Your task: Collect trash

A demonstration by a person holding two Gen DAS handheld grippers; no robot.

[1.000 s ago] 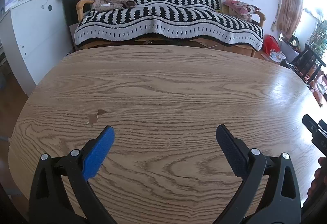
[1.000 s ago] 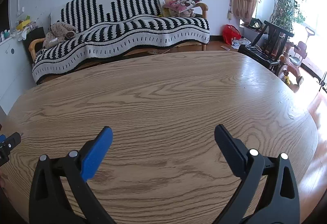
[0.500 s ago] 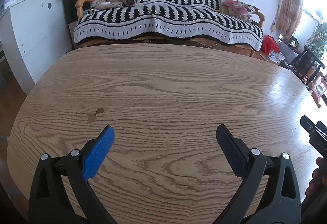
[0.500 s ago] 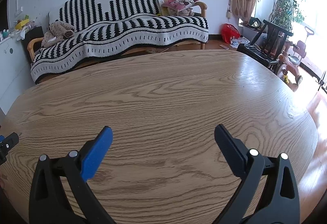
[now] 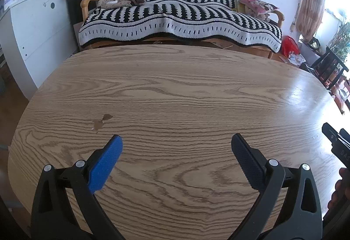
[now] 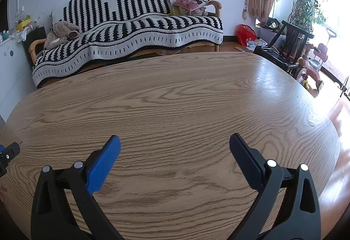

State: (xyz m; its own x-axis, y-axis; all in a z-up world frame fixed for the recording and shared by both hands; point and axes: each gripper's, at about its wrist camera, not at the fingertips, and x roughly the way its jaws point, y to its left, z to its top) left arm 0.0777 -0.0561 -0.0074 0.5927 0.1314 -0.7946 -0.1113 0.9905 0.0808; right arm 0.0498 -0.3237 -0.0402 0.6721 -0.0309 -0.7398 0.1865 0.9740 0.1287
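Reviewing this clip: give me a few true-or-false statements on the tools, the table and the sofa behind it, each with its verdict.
1. The left tool is open and holds nothing. True.
2. The right tool is shut on a wrapper. False: it is open and holds nothing.
3. The oval wood-grain table has small brown marks ahead of the left tool. True.
4. The sofa's cover is plain red. False: the black-and-white striped sofa cover is patterned.

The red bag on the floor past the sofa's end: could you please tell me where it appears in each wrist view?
Left wrist view: the red bag sits at upper right, just beyond the sofa's right end, below the curtain.
Right wrist view: the red bag sits upper right of centre, between the sofa and the dark chair.
Shared landmark: the striped sofa cover.
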